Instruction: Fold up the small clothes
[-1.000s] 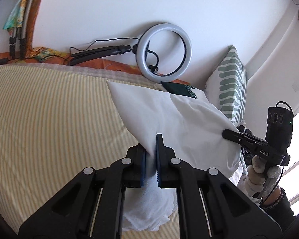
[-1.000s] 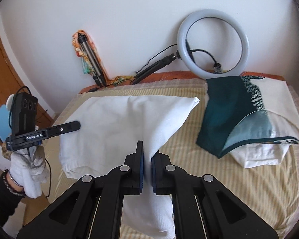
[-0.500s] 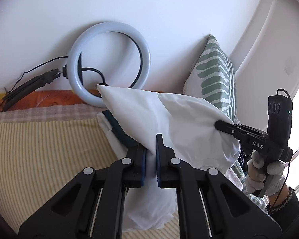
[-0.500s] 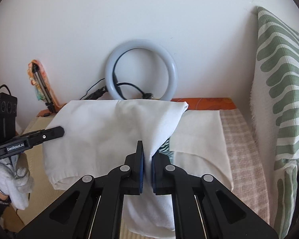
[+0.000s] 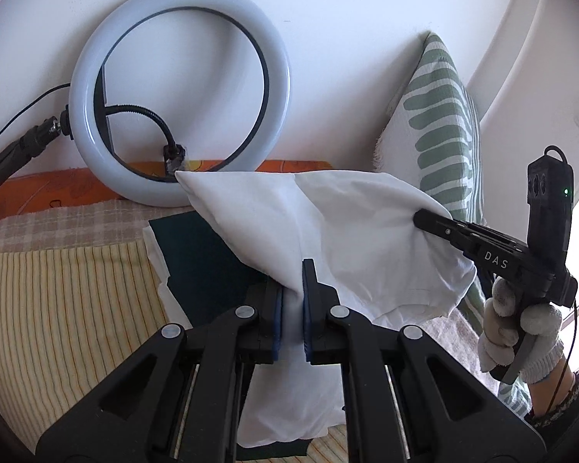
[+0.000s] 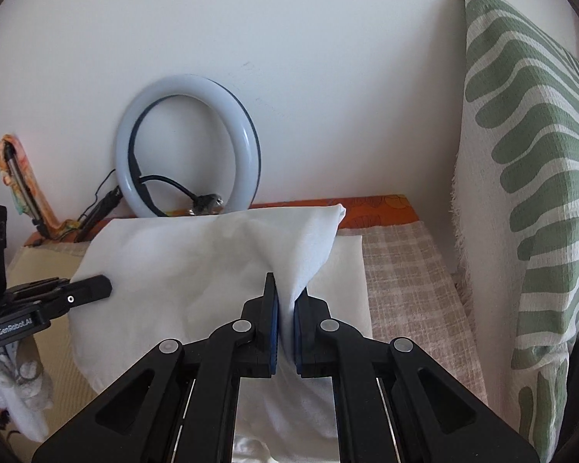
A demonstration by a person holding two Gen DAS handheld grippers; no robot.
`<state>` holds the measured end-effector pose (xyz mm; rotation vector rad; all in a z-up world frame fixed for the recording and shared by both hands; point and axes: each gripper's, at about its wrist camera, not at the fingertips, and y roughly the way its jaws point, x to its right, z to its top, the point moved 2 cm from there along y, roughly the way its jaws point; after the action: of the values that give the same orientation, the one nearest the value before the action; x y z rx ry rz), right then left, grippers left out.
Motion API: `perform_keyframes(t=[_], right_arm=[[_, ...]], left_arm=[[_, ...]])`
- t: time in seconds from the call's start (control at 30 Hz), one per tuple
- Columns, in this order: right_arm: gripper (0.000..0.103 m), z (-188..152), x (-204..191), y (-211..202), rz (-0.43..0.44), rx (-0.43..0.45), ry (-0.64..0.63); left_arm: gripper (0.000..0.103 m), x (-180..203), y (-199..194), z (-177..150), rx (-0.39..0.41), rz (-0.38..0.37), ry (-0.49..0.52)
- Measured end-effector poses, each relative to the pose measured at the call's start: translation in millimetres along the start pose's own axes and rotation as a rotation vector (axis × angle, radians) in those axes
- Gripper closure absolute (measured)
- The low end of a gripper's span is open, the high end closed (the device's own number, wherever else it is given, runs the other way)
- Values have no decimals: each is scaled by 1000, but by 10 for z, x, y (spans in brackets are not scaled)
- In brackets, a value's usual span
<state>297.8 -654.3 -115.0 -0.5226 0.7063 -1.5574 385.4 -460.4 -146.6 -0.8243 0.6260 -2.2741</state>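
Observation:
A white garment (image 5: pixel 347 239) hangs stretched between both grippers above the bed. My left gripper (image 5: pixel 292 289) is shut on one edge of it; it also shows in the right wrist view (image 6: pixel 96 289). My right gripper (image 6: pixel 286 301) is shut on the other edge of the white garment (image 6: pixel 197 270); it also shows in the left wrist view (image 5: pixel 428 220). Below the garment lies a pile of folded clothes: a dark green piece (image 5: pixel 204 254) on a white piece (image 6: pixel 347 270).
A ring light (image 5: pixel 181 92) leans on the wall behind the pile. A green-striped pillow (image 6: pixel 529 200) stands at the right. The bed has a yellow striped sheet (image 5: pixel 69 308) and a checked strip (image 6: pixel 405 270) near the headboard.
Both grippers have carried the white garment toward the head of the bed and lower. The ring light and pillow are now much closer, and the folded pile lies right under the garment.

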Motion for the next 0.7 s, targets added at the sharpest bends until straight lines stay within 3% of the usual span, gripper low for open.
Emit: perform_keyframes(t=[0.2,0.27,0.33,0.4,0.47,0.7], right_arm=[[96,-97,171,192,-73,-54,44],[91,-111,204,224,-128,-75,45],[78,-131,210,237,-158,-94,32],[75,-139,209,241,-181,-100,30],[75,-166,206,238,-176,-108,34],[75,-350,235,210,-190,-126,54]], left_arm=[[95,-20,90,-59,-37,99,34],[90,-38,101,-72,-48,140,40],[84,-16,117,-96,-47,197,77],[75,-11,94,-141,-42,242,105],[65,-10,81,-173,-42,267,115],[63,14,-32,-372,-36,289,149]])
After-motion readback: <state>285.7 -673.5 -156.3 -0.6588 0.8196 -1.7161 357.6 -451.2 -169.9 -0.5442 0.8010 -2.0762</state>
